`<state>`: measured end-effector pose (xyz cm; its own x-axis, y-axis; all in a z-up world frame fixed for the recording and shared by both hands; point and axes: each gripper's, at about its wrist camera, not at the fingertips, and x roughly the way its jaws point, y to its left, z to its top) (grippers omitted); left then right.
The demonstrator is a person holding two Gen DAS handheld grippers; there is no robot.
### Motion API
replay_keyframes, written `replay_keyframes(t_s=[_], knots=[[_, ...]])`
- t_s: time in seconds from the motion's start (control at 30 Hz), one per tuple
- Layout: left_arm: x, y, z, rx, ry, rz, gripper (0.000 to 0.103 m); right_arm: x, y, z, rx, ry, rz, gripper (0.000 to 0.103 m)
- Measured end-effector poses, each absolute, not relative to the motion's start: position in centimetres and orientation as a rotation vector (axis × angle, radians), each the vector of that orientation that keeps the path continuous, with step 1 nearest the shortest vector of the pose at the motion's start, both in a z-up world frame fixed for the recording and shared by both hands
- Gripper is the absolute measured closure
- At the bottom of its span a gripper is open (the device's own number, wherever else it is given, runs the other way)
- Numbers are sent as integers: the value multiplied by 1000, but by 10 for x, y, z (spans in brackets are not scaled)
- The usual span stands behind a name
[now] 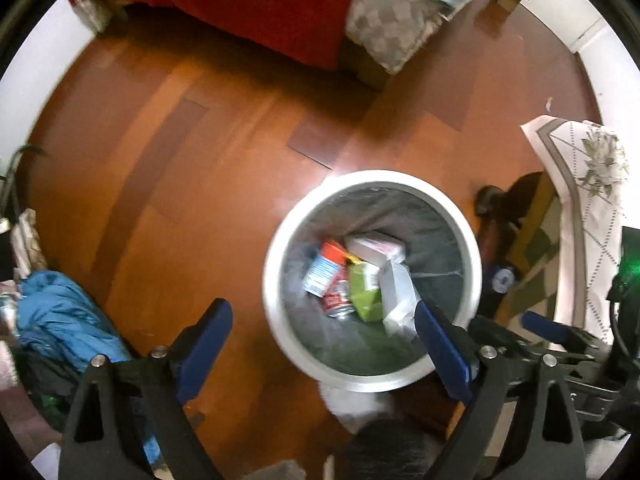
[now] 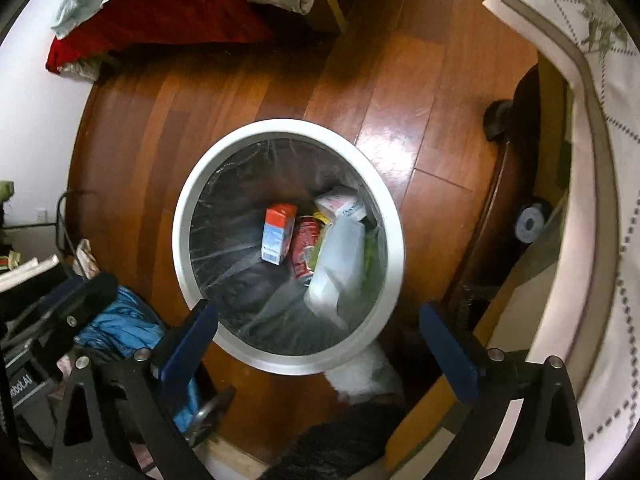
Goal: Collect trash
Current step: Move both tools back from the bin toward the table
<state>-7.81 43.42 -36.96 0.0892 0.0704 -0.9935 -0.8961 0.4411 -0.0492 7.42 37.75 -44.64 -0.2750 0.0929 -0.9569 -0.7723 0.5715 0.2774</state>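
While both grippers gape empty | red can (image 2: 305, 249) plain from right wrist | half-buried from left wrist | bin (image 1: 276, 280)

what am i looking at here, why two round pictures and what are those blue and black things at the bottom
Each round picture comes from a fisheye camera fixed on a tool that a person carries, one in each hand. The black frames with blue pads are the two fingers of each tool.

The left hand-held gripper and the right hand-held gripper are both open and hold nothing.

Both cameras look down at a white trash bin on the wooden floor. Its plastic liner holds an orange and white carton, a red can, a white bag and a white box.

A blue cloth lies on the floor nearby.
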Motion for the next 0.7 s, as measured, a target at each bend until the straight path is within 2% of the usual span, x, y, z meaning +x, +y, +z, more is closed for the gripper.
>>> replay_keyframes(t_s=[0.23,0.7], knots=[[-88,421,-350,-782,1267,906,8,68,363,-415,-660,1580,901,1],[-116,379,-287,-698,1192,969,8,47,328,-327,-645,1464,935,1]])
